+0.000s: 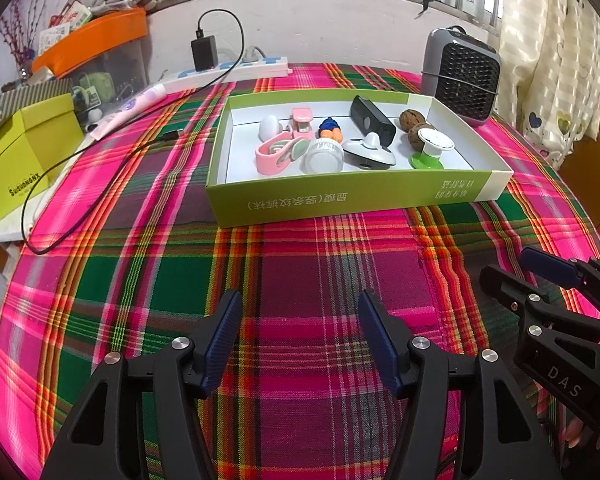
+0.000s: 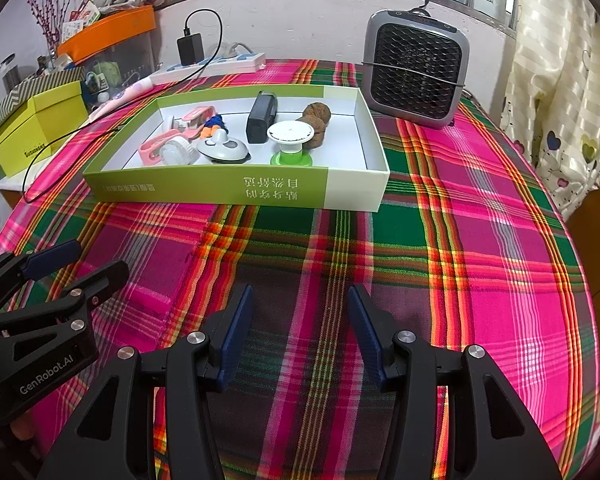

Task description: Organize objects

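— Left tongs point(image 1: 298, 334)?
— Spread apart, empty, low over the plaid bench point(image 1: 300, 264). Right tongs point(image 2: 300, 330) likewise parted, gripping nothing, just beside the left.
— Beyond them?
— Green box point(image 1: 352, 196) across the cloth, well apart from both. Inside: pink clip point(image 1: 278, 154), white capsule point(image 1: 325, 155), grey-white gadget point(image 1: 370, 152), black case point(image 1: 371, 120), walnuts point(image 1: 414, 124), green-footed white disc point(image 1: 432, 148), small orange-blue figure point(image 1: 329, 130), perhaps a toy.
— Farther back?
— Grey fan heater point(image 2: 416, 68) right, power strip point(image 2: 216, 64) by the wall, yellow-green box point(image 1: 24, 156) left.
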Tool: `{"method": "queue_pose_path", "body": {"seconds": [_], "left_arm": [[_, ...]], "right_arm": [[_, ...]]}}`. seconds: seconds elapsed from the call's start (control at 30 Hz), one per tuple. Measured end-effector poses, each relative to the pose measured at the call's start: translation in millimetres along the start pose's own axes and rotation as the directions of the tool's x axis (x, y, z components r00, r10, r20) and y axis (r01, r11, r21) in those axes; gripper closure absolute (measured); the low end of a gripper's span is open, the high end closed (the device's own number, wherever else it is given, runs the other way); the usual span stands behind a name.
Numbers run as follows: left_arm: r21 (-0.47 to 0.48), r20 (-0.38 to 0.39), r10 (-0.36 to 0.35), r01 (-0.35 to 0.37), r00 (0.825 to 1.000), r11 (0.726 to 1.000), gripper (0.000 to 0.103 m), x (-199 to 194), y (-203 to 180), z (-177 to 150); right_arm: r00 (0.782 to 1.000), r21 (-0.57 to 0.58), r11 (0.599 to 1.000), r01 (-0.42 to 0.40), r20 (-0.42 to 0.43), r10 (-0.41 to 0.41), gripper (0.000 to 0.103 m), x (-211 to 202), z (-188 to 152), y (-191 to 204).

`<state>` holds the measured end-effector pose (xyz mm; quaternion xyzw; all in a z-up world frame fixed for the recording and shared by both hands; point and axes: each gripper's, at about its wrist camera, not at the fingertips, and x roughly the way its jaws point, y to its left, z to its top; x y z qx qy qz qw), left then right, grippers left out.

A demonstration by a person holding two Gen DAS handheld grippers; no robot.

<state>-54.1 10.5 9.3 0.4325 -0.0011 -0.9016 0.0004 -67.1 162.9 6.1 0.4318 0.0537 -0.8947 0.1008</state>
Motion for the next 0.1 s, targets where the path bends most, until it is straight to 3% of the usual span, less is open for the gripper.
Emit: {"method": "queue_pose_path", "body": {"seconds": [0.1], "left_arm": [[0.000,0.000,0.000,0.000,1.000,1.000,0.043,0.0,0.0,0.0]], "right_arm": [[1.000,0.000,1.000,0.000,0.000,0.000,0.053,0.1,0.1,0.0]]}}
